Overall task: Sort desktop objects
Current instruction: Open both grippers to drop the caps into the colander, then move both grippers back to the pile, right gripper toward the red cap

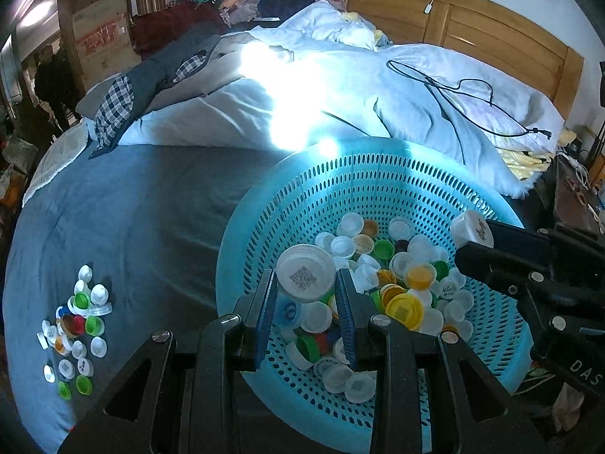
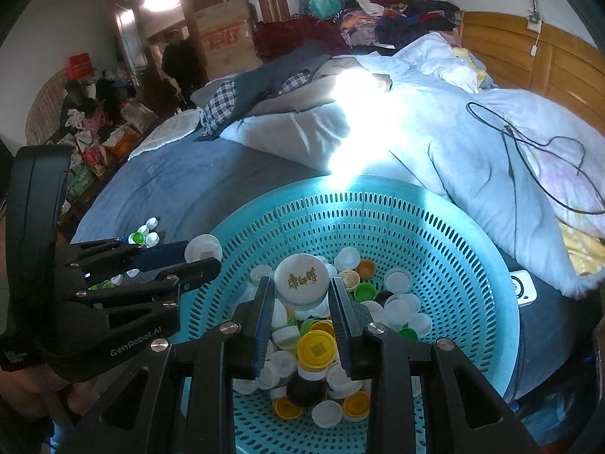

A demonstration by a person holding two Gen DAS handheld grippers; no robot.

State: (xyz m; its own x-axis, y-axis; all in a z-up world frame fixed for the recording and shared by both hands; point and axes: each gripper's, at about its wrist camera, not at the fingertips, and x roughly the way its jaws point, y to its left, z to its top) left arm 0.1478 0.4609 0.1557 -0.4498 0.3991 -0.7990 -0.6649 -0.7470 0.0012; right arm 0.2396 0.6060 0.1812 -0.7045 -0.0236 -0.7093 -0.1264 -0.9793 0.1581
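Note:
A blue perforated basket [image 1: 378,174] [image 2: 378,204] on the bed holds several bottle caps, white, yellow, green and orange. My left gripper [image 1: 305,283] is shut on a white cap with a QR code [image 1: 305,272], held above the basket's caps. My right gripper [image 2: 301,287] is shut on a white cap with gold characters [image 2: 301,278], also above the basket. The right gripper with its cap [image 1: 472,229] shows at the right of the left wrist view. The left gripper with its cap [image 2: 203,247] shows at the left of the right wrist view.
A loose pile of caps [image 1: 77,325] lies on the blue sheet left of the basket; it also shows in the right wrist view [image 2: 145,232]. A white quilt [image 1: 340,87] with a black cable [image 1: 453,90] lies behind the basket. A wooden headboard [image 1: 491,34] stands at the right.

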